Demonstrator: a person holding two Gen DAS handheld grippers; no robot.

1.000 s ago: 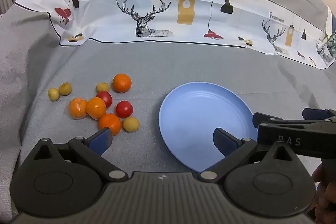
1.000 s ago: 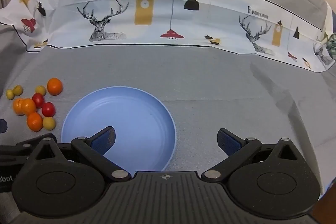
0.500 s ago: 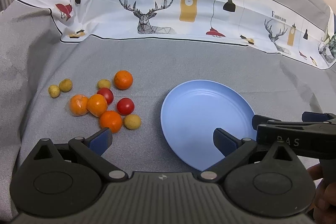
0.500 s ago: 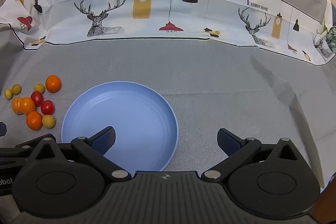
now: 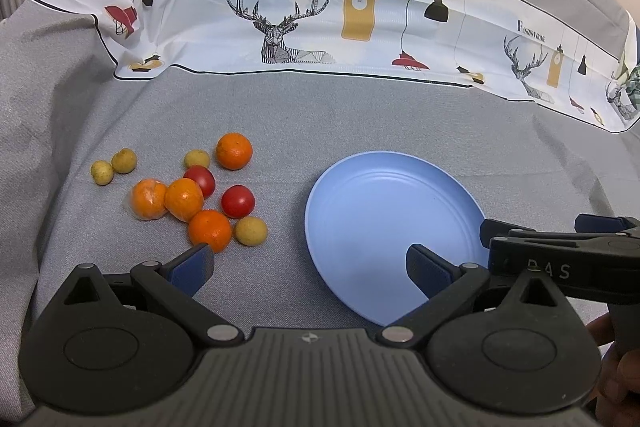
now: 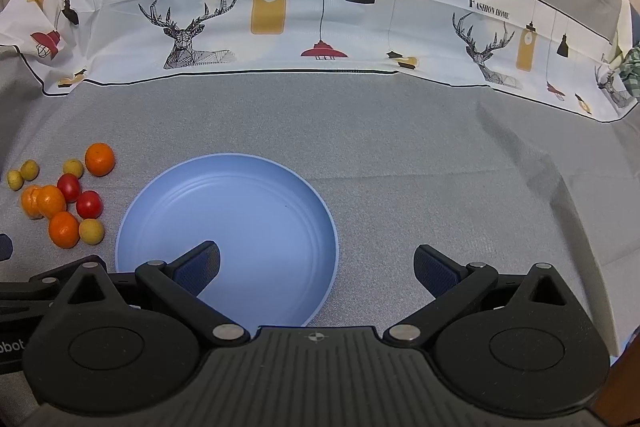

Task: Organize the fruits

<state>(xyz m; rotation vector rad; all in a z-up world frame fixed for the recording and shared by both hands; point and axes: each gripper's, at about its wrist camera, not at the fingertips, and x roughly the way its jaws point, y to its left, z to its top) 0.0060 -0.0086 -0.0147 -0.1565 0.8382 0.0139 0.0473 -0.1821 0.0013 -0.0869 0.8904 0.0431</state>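
We see a grey cloth [image 5: 360,115] that covers the whole work surface, and on it a blue plate [image 5: 384,211] with nothing inside it. To the left of the plate there is a loose group of small fruits: four oranges, two red tomatoes and four small yellow fruits. The nearest orange [image 5: 210,230] lies just in front of the left finger of our left gripper [image 5: 308,263], and a yellow fruit [image 5: 251,231] touches it on its right side. Behind them one tomato [image 5: 238,201] lies near a second tomato [image 5: 200,181], which is pressed against another orange [image 5: 184,199]. A single orange [image 5: 234,151] lies at the far end of the group, and two yellow fruits [image 5: 114,166] are a little apart on the left. The left gripper is wide open and holds nothing; its right finger is over the near part of the plate. The right gripper [image 6: 316,265] is also wide open and empty, with its left finger over the plate and its right finger over the bare cloth. At the back a white printed cloth [image 6: 320,19] with deer, lamps and the words FASHION HOME stands up behind the grey cloth. In the left wrist view a part of a hand [image 5: 618,383] shows at the lower right, beside the right gripper
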